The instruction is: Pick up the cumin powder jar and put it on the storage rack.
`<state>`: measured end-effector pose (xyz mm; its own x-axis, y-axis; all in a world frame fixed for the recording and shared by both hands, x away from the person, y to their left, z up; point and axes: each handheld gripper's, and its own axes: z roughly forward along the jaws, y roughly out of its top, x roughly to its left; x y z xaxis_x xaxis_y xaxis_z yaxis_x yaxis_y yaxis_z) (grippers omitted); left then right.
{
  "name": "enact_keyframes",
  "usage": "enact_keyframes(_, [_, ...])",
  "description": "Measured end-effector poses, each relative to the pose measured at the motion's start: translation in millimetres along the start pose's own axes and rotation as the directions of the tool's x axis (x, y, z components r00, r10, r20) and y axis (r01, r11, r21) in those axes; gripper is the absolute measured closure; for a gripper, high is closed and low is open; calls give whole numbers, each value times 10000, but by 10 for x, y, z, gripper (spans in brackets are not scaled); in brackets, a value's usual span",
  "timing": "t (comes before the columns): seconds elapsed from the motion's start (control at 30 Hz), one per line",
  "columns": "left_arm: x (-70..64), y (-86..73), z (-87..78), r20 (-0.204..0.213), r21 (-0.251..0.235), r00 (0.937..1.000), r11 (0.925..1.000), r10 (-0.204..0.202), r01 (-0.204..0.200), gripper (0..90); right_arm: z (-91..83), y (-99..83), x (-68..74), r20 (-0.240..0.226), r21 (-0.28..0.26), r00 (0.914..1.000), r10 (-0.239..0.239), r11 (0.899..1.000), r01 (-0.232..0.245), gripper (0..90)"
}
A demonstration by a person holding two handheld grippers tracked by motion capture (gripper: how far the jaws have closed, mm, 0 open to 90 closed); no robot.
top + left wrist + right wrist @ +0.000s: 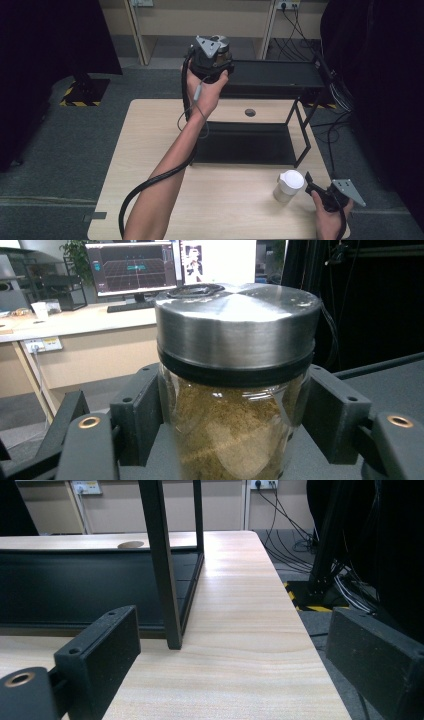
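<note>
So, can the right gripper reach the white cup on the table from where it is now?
Probably yes. The right gripper is open and holds nothing, and the white cup stands just beside it on the table, with nothing between them. The black shelf stands farther back.

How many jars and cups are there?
2. A glass jar with a metal lid, clamped in the left gripper by the top shelf, and a white cup on the table.

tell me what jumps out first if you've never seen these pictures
The glass jar of brown powder with a brushed metal lid, clamped in the left hand-held gripper above the top tier of the black shelf. Next, the white cup at the table's near right, beside the open right hand-held gripper.
</note>
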<state>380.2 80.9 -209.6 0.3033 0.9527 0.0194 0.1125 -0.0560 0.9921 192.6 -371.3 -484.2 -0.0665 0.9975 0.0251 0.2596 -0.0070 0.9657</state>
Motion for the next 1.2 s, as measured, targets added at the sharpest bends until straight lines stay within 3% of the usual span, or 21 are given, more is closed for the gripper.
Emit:
enact_keyframes(0.53, [83, -29, 17, 287, -102, 9993, 9997, -222, 225, 298, 2, 0, 3, -2, -6, 10000, -22, 10000, 22, 76])
enact_keyframes(0.67, [74, -55, -34, 237, -394, 9989, 9984, -396, 405, 169, 2, 0, 3, -4, -4, 10000, -33, 10000, 33, 76])
enact_keyframes(0.87, [34, -159, -164, 138, -1001, 9999, 9949, -61, 75, 27, 0, -3, -2, -26, -22, 10000, -19, 10000, 19, 75])
enact_keyframes(1.07, [-8, -243, -283, -212, -1264, 9997, 9918, 144, -170, 0, 3, -1, 10, 1, -10, 10000, -100, 9999, 100, 75])
enact_keyframes(1.2, [35, -260, -350, 52, -1270, 9994, 9913, -352, 356, 0, 2, -6, 4, -5, -36, 10000, -43, 10000, 43, 76])
